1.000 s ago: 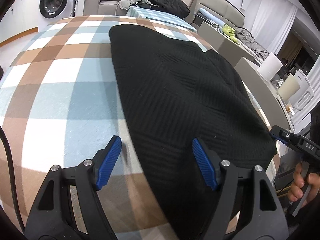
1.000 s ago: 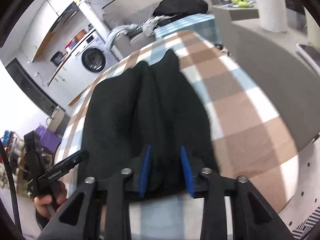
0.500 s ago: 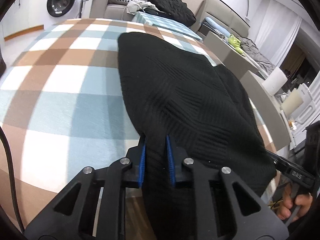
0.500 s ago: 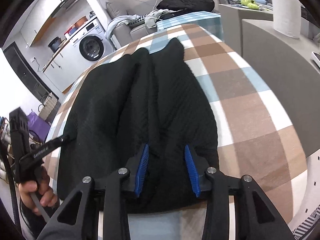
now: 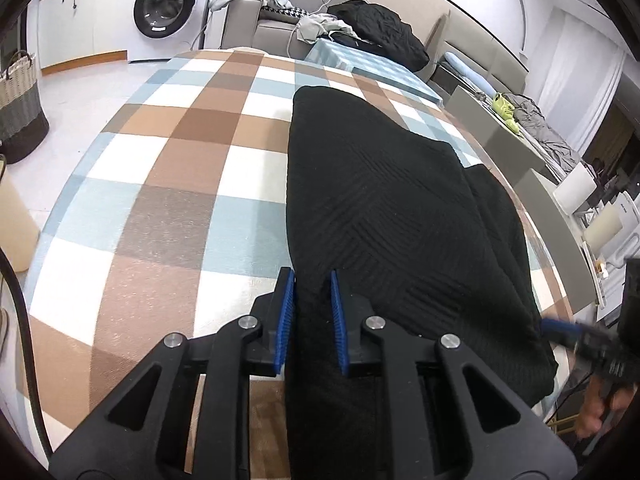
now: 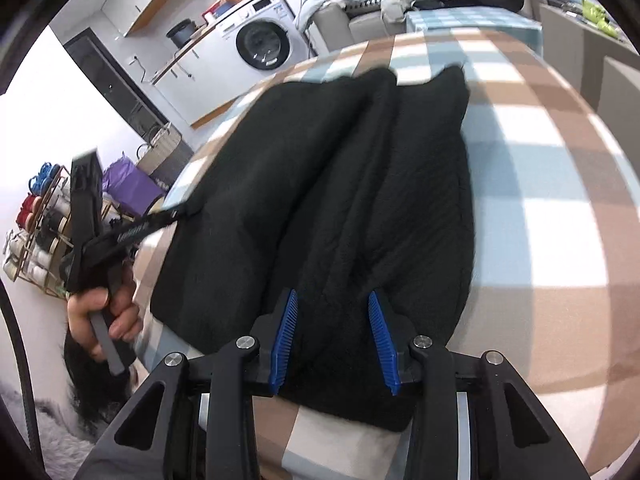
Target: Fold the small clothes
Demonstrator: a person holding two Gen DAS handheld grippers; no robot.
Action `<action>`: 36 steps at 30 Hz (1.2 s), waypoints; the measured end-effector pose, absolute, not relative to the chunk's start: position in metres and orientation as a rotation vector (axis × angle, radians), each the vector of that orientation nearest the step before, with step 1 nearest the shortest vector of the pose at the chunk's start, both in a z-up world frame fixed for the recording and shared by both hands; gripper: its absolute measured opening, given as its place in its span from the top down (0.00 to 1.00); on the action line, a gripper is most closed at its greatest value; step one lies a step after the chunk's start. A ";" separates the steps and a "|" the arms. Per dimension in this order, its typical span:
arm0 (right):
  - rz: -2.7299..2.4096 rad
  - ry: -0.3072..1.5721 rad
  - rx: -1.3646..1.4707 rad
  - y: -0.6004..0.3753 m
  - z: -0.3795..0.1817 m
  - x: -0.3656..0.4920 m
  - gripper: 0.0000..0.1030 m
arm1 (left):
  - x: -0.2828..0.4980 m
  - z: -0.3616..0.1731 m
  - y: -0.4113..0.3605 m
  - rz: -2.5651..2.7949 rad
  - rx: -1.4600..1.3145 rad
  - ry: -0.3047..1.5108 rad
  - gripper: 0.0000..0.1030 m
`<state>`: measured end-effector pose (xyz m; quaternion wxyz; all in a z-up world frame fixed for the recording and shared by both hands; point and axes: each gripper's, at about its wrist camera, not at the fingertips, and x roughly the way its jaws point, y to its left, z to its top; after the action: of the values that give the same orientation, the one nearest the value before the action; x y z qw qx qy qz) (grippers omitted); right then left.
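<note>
On checked tablecloth (image 5: 168, 216), blue/brown/white squares: black knit garment (image 5: 384, 216) spread flat, ribbed texture, long axis running away from both cams. A raised fold runs lengthwise down its middle in right wrist view.

Left gripper (image 5: 313, 316): jaws nearly together, blue pads pinching near edge of garment at its left side; cloth bunched between pads. Gripping.

Right gripper (image 6: 334, 338): jaws part-closed w/ thick bunch of same garment between blue pads, at near hem, right side. Cloth fills the gap and pads press on it, so holding.

Each gripper visible in other's view: left one w/ person's hand (image 6: 102, 312) on handle, tip touching garment's left edge; right one blurred at lower right of left view.

Bkgd: washing machine (image 5: 166, 8), sofa w/ heaped clothes (image 5: 344, 28), woven basket (image 5: 20, 108) on floor left.
</note>
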<state>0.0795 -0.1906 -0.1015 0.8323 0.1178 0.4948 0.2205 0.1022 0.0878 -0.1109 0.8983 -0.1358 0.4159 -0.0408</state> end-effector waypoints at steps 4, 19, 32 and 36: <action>0.424 0.976 0.281 -0.199 -0.093 0.104 0.62 | 0.095 -0.106 0.087 -0.099 -0.281 0.856 0.59; 0.469 0.976 0.186 -0.152 -0.119 0.170 0.94 | 0.067 -0.090 0.080 -0.096 -0.294 0.798 0.30; 0.297 0.970 0.140 -0.191 -0.118 0.150 0.93 | 0.066 -0.090 0.062 -0.121 -0.259 0.810 0.30; 0.329 0.955 0.241 -0.206 -0.117 0.154 0.78 | 0.065 -0.092 0.056 -0.131 -0.243 0.817 0.30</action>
<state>0.1540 -0.2058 -0.1167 0.8683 0.1154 0.4562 0.1573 0.0654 0.0559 -0.0923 0.9084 -0.1180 0.3960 -0.0633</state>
